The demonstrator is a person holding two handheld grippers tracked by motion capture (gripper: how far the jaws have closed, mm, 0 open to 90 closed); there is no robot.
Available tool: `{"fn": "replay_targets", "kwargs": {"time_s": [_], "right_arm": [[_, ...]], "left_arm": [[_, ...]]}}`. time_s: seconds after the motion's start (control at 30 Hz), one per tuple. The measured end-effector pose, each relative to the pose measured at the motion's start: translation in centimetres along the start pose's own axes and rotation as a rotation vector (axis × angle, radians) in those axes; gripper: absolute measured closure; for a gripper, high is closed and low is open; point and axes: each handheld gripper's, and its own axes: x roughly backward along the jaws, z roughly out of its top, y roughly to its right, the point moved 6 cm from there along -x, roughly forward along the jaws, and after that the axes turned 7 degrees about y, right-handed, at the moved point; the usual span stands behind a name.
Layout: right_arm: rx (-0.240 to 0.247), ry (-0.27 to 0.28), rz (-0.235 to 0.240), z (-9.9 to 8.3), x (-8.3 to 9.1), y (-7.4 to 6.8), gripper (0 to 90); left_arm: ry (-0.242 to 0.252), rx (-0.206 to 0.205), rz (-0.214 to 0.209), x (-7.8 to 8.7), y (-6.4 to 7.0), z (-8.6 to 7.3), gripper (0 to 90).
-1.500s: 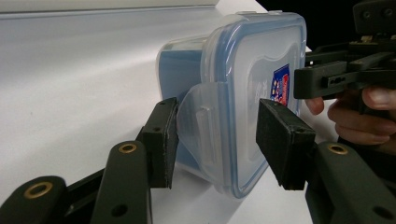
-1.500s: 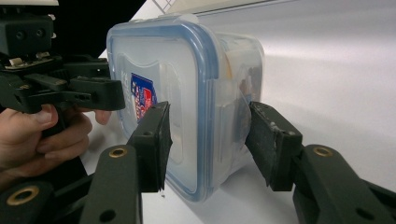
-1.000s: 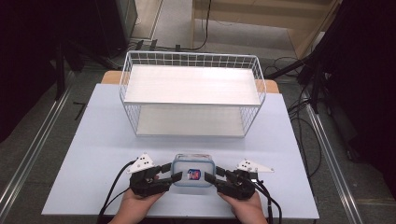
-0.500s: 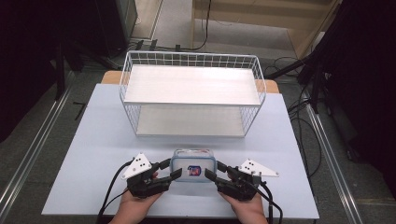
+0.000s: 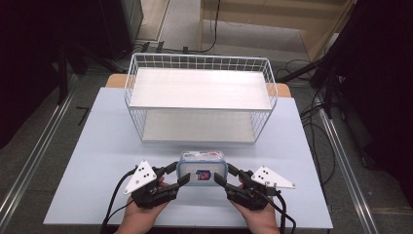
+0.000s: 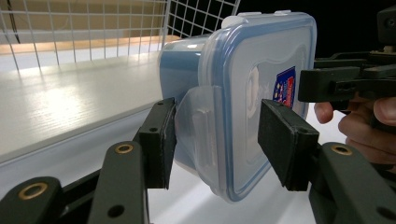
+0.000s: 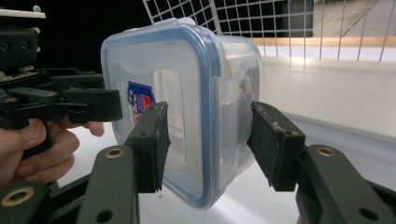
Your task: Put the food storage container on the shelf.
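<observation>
A clear plastic container (image 5: pixel 202 168) with a blue-rimmed lid and a red-and-blue sticker sits between my two grippers near the table's front edge. My left gripper (image 5: pixel 178 174) is shut on its left side latch. In the left gripper view the container (image 6: pixel 243 88) shows lid sideways, and the left gripper (image 6: pixel 215 140) has one pad on the latch flap and the other on the lid. My right gripper (image 5: pixel 225 174) grips the opposite latch. In the right gripper view the right gripper (image 7: pixel 205 140) pinches the container (image 7: pixel 173 79) the same way. The container appears raised a little off the table.
A white wire basket rack (image 5: pixel 129 87) with an upper white shelf (image 5: pixel 199 90) and a lower one stands behind the container. The pale blue table (image 5: pixel 97 141) has open room left and right. Cables trail from both grippers toward the front edge.
The container has risen and moved slightly toward the rack, carried between both grippers. Both hands have tilted, so the grey plates now sit lower in the high view.
</observation>
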Motion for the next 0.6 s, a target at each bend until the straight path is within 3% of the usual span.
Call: {"fn": "replay_targets", "kwargs": {"time_s": [0.33,0.6], "right_arm": [[0.036,0.055,0.007,1.8,0.1,-0.6,49.7],[0.059,0.114,0.013,4.1,-0.1,-1.1,49.7]], "left_arm": [[0.039,-0.038,0.000,0.3,0.3,1.9,48.3],[0.094,-0.088,-0.005,0.6,0.2,5.0,48.4]]}}
